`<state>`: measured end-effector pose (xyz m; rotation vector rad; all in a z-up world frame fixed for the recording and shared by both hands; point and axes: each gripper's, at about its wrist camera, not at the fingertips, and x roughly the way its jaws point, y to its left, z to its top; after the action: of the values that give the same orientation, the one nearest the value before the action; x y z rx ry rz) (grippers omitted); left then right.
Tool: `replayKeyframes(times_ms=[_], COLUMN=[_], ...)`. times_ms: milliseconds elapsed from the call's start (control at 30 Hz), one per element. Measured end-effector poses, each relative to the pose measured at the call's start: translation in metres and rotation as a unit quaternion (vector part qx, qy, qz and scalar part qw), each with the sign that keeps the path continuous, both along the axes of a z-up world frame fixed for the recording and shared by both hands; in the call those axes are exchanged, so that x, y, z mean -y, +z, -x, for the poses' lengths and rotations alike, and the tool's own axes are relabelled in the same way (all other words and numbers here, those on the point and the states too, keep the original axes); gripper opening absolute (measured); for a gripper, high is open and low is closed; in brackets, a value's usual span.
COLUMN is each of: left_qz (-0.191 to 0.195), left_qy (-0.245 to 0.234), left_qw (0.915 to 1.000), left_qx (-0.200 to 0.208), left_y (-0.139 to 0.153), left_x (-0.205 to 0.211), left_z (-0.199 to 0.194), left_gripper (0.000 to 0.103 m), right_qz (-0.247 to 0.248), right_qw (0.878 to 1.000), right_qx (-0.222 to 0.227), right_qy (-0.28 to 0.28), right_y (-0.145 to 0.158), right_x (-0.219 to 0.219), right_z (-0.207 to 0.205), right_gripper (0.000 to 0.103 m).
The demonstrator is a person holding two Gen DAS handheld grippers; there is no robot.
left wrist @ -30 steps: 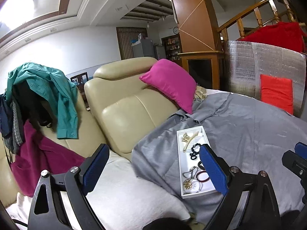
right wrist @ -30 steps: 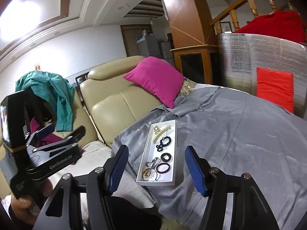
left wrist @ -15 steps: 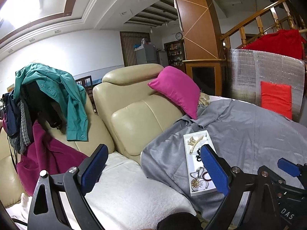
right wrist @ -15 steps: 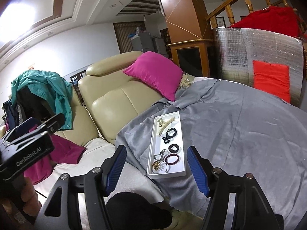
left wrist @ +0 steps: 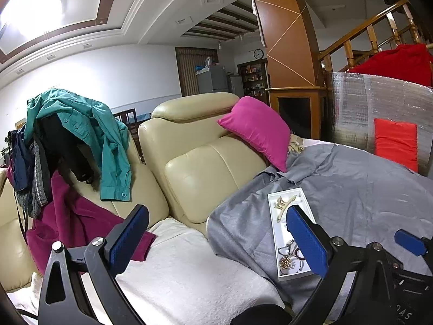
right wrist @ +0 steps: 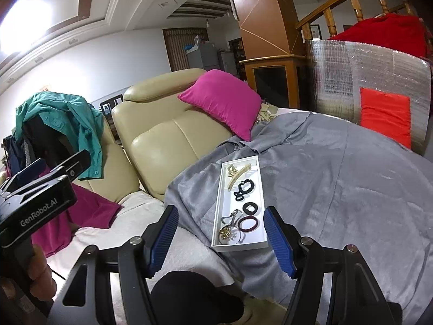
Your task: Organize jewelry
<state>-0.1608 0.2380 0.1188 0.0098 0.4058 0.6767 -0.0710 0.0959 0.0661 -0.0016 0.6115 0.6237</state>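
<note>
A white tray (right wrist: 260, 178) lies on a grey blanket (right wrist: 338, 178) on the sofa. It holds a cream claw clip (right wrist: 238, 174), a black scrunchie (right wrist: 245, 189), a small black hair tie (right wrist: 250, 208), a maroon ring (right wrist: 248, 224) and a gold and silver tangle of jewelry (right wrist: 229, 227). My right gripper (right wrist: 220, 237) is open and empty, held just before the tray's near end. My left gripper (left wrist: 216, 233) is open and empty, to the left of the tray (left wrist: 303, 200); its right finger hides part of it.
A cream leather sofa (left wrist: 200, 162) carries a pink cushion (left wrist: 257, 131), a white towel (left wrist: 184, 273) and heaped clothes (left wrist: 78, 132) at the left. A silver foil panel (right wrist: 370, 81) with a red cushion (right wrist: 384, 113) stands at the back right.
Both grippers have pulled back and shifted a little; the tray now sits farther right in the left view and between the right gripper's fingers. Both stay open.
</note>
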Motion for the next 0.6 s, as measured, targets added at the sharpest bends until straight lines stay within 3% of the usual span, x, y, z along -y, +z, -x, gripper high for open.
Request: replayKeyframes(times_ms=[600], left_qz=[0.002], left_qy=[0.000], left_qw=[1.0000], left_qx=[0.002], left_y=[-0.0019], left_x=[-0.0047], left_z=[0.0018], left_gripper=[0.101], right_qz=[0.013], right_qw=[1.000], right_qx=[0.022], right_qy=[-0.005], right_y=[0.0062], right_x=[-0.0069], right_z=[0.0071], right_gripper=[0.070])
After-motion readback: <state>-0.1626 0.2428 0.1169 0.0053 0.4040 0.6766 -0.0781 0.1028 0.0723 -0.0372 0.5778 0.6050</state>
